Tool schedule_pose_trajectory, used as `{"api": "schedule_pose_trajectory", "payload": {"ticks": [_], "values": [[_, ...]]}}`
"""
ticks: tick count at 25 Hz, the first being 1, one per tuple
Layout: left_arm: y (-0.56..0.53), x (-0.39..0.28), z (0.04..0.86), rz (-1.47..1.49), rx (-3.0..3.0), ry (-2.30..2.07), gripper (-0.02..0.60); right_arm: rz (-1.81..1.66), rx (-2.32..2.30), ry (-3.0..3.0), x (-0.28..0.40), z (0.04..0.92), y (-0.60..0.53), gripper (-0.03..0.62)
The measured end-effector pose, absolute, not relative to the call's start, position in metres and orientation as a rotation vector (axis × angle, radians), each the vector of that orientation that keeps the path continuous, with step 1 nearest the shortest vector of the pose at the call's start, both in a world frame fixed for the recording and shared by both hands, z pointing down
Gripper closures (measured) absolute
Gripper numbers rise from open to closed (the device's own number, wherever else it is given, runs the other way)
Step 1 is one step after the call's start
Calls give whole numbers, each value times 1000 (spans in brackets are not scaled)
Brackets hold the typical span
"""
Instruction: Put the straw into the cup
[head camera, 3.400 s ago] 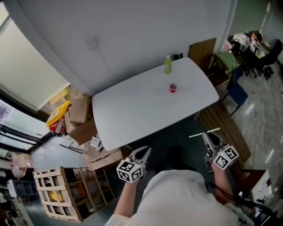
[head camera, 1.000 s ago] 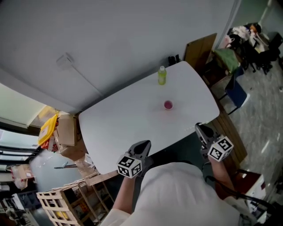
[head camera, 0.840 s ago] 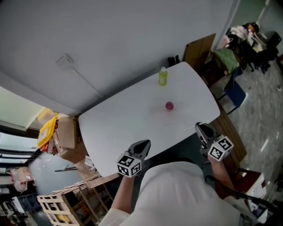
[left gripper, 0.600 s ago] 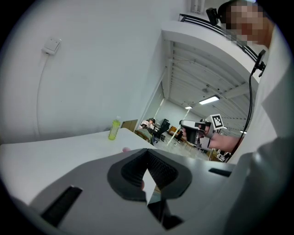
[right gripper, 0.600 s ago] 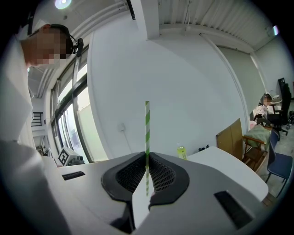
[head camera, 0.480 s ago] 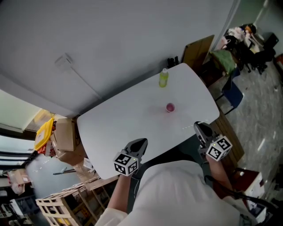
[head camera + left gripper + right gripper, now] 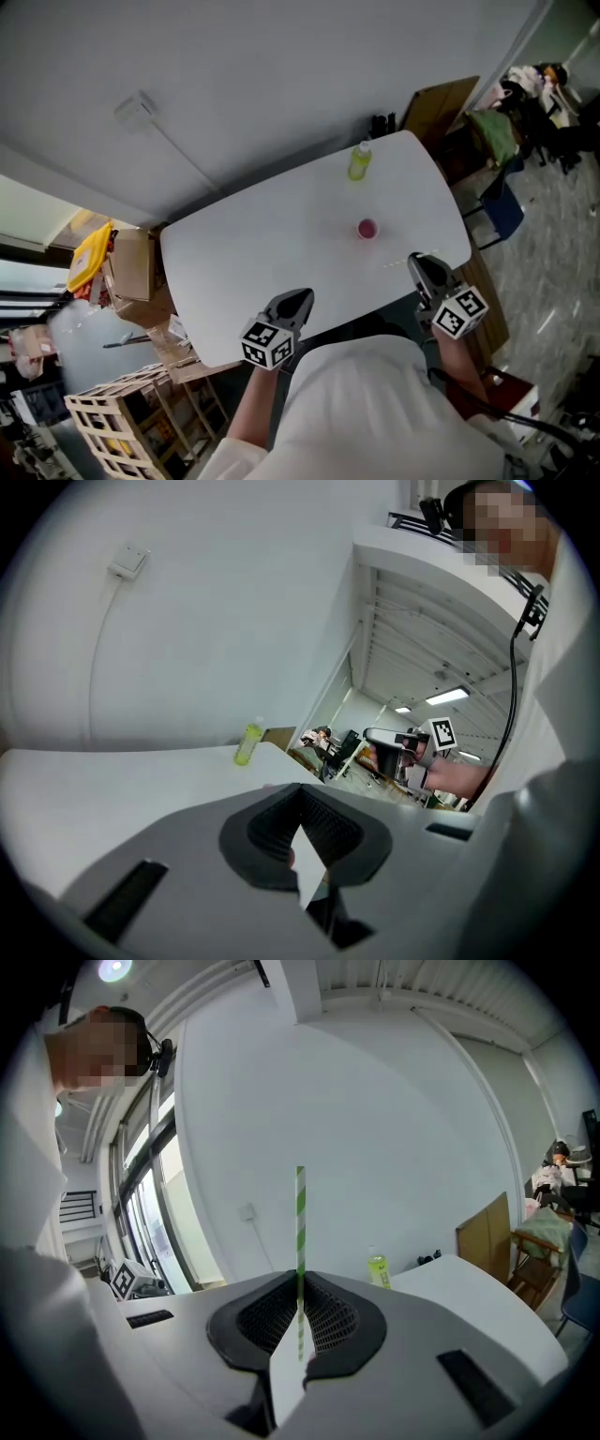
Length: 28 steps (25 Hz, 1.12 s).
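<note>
Nearer the cup [image 7: 367, 228] now: right gripper [image 7: 419, 265] fingers [image 7: 337, 1326] clamp the straw [image 7: 300, 1222]; left gripper [image 7: 298, 300] pressed together, empty. Next, likely, reaching over and lowering it in.

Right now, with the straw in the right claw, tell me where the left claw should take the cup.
Take the cup by its side wall, low, coming level from its left with the left claw. It stands upright and alone on the table, mouth up, so a side grip probably leaves the mouth free for the straw.

Cup [image 7: 367, 229] on table [image 7: 272, 246], bottle [image 7: 360, 161] behind it by the far edge, boxes [image 7: 131, 267] left of table
</note>
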<state>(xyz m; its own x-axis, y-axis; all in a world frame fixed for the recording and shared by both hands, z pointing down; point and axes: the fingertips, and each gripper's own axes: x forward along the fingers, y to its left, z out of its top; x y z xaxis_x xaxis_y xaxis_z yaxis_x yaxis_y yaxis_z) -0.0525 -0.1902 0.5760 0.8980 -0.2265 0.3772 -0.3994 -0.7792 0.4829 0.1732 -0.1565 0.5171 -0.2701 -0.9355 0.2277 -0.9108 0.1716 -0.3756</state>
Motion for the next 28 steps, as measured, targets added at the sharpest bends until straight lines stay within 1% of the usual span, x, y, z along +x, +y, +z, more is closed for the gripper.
{"api": "schedule_pose_trajectory", "payload": {"ticks": [9, 28], "values": [[-209, -31, 586, 393, 2416, -582, 580, -765, -1757, 2483, 191, 548, -209, 546], [-206, -10, 605, 432, 2270, -805, 580, -901, -1614, 2804, 204, 674, -277, 546]]}}
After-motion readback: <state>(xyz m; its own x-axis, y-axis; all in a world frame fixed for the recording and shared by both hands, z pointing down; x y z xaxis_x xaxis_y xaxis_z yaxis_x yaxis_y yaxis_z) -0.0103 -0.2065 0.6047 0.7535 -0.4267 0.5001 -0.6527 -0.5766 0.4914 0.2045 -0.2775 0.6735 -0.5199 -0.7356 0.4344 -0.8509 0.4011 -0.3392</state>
